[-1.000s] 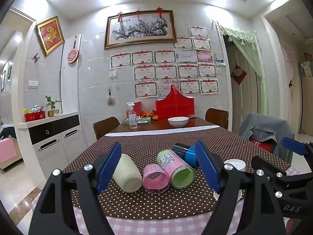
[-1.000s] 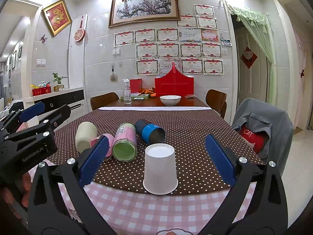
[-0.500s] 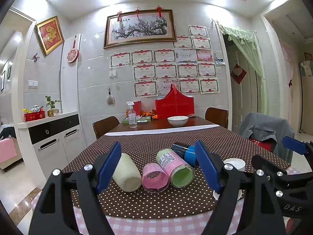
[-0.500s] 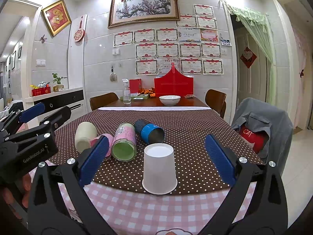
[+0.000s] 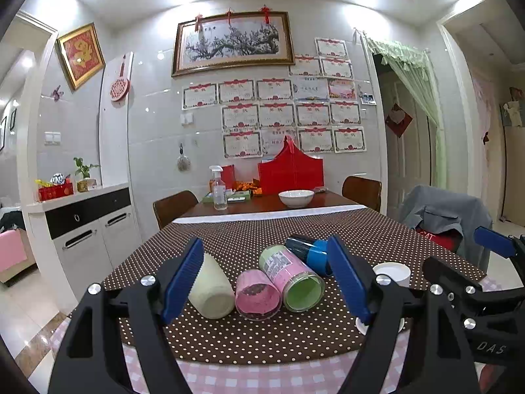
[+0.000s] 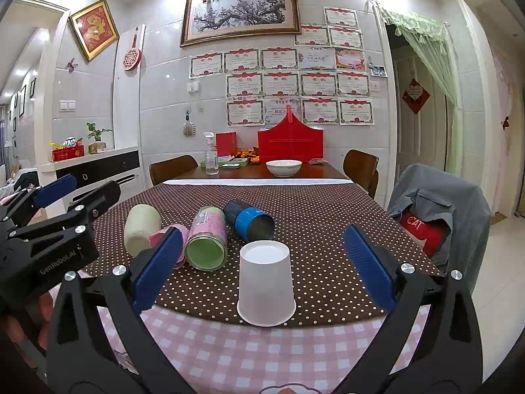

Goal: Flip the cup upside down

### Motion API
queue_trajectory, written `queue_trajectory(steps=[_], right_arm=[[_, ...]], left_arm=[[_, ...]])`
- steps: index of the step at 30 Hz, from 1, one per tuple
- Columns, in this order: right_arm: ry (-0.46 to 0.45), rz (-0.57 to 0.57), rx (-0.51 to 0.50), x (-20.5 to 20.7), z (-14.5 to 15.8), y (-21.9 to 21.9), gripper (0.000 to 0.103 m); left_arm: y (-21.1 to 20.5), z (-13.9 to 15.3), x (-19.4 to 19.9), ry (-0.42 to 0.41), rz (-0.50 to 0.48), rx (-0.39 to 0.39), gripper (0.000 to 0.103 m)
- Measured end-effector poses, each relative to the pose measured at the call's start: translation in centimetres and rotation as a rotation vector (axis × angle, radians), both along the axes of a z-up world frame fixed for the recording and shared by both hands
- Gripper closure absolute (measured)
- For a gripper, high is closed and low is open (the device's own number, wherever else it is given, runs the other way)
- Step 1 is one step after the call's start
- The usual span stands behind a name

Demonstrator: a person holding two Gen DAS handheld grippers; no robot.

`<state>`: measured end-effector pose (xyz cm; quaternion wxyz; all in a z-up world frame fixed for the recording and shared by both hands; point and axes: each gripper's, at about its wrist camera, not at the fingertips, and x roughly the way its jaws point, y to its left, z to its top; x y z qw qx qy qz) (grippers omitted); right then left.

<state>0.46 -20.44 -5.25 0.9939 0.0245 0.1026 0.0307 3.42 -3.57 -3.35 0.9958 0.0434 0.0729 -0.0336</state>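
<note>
A white paper cup (image 6: 265,282) stands upside down, rim on the table, near the front edge of the dotted brown cloth; in the left wrist view its base (image 5: 392,271) peeks out behind the right finger. My right gripper (image 6: 262,269) is open and empty, its blue pads wide on either side of the cup, a little short of it. My left gripper (image 5: 267,279) is open and empty, facing several cups lying on their sides: a cream cup (image 5: 210,287), a pink cup (image 5: 257,295), a pink-and-green cup (image 5: 292,277) and a blue cup (image 5: 311,252).
The lying cups also show in the right wrist view, left of and behind the white cup, with the cream cup (image 6: 141,228) farthest left. The left gripper's body (image 6: 49,239) is at the far left. A white bowl (image 6: 283,167), a spray bottle (image 6: 211,159), chairs and a cabinet (image 5: 88,226) lie beyond.
Almost nothing has moved. The right wrist view has shifted very slightly, so the white cup sits a touch lower and closer.
</note>
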Motion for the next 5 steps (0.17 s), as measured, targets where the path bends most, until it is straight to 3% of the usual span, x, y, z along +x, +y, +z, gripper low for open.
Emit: queue_trajectory(steps=[5], right_arm=[[0.009, -0.013, 0.002, -0.04, -0.43, -0.56, 0.006]], left_arm=[[0.09, -0.33, 0.63, 0.037, 0.002, -0.004, 0.027]])
